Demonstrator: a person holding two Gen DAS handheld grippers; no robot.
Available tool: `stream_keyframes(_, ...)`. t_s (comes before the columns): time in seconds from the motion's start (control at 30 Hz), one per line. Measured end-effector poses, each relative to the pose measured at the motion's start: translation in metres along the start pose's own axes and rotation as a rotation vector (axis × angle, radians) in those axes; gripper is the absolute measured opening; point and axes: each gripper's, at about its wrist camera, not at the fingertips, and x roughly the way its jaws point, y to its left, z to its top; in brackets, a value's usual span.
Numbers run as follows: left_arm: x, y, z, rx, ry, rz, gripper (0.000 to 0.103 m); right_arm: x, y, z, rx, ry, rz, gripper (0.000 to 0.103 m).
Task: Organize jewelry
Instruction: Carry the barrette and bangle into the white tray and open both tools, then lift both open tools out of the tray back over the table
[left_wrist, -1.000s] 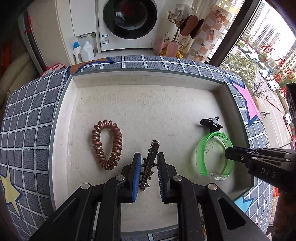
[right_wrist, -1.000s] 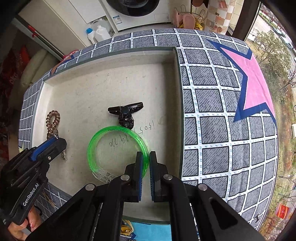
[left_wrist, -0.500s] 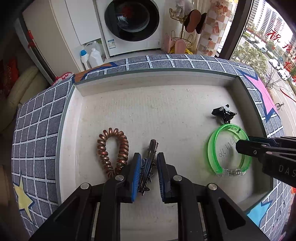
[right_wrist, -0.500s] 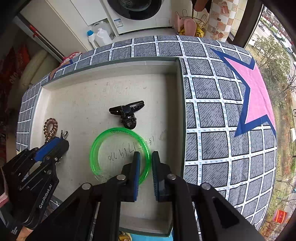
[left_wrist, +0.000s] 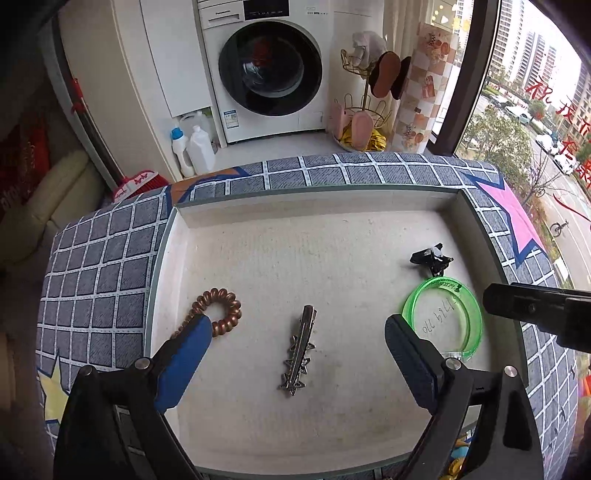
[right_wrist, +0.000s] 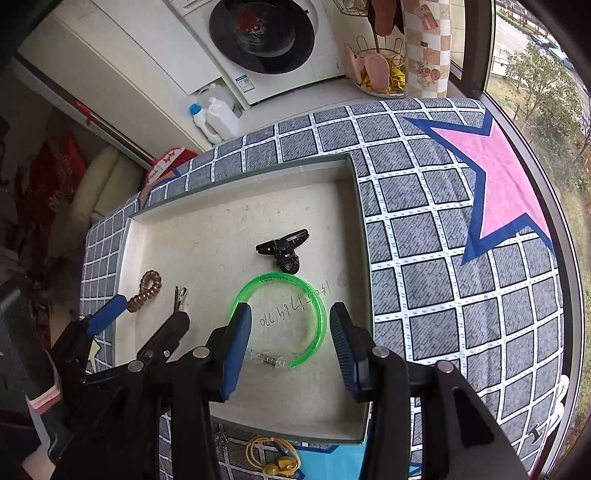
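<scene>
Now both claws are opening with nothing gripped. Left gripper (left_wrist: 295, 354) spreads over the metal hair clip (left_wrist: 298, 354), right gripper (right_wrist: 290, 343) over the green bangle (right_wrist: 280, 317), both lying in the tray (left_wrist: 295, 218).

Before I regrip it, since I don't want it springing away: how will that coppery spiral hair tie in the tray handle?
The spiral hair tie is a coiled loop, so it will probably stretch and flop rather than stay stiff. It looks light and may slide on the tray floor if nudged. Its glossy coils may slip from the pads.
</scene>
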Motion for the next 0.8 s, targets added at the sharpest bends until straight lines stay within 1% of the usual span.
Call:
stream_keyframes(0.1, -0.002, 0.0, 0.003, -0.002, 0.006, 0.001, 0.103, -0.006, 0.001, -0.007, 0.005, -0.004, 0.01, 0.049)
stream_keyframes(0.27, -0.026, -0.001, -0.001, 0.015, -0.051, 0.008, 0.103, -0.016, 0.0, -0.02, 0.03, -0.011, 0.028, 0.053)
stream_keyframes(0.33, -0.035, 0.001, -0.004, 0.009, -0.067, 0.012, 0.103, -0.02, 0.0, -0.024, 0.038, -0.014, 0.036, 0.061)
stream_keyframes(0.47, -0.051, 0.008, -0.014, -0.011, -0.066, 0.002, 0.103, -0.032, 0.001, -0.034, 0.045, -0.024, 0.052, 0.066)
stream_keyframes(0.5, -0.054, 0.01, -0.017, -0.015, -0.066, 0.002, 0.103, -0.034, 0.001, -0.037, 0.046, -0.024, 0.055, 0.069)
stream_keyframes(0.53, -0.058, 0.011, -0.02, -0.018, -0.065, 0.003, 0.103, -0.037, 0.002, -0.04, 0.047, -0.027, 0.058, 0.076)
stream_keyframes(0.6, -0.066, 0.015, -0.028, -0.021, -0.063, 0.008, 0.103, -0.043, 0.005, -0.045, 0.048, -0.037, 0.061, 0.079)
stream_keyframes(0.7, -0.077, 0.024, -0.042, -0.038, -0.051, -0.005, 0.103, -0.049, 0.008, -0.054, 0.046, -0.046, 0.063, 0.079)
stream_keyframes(0.8, -0.084, 0.035, -0.058, -0.05, -0.025, -0.014, 0.103, -0.057, 0.01, -0.065, 0.05, -0.062, 0.06, 0.089)
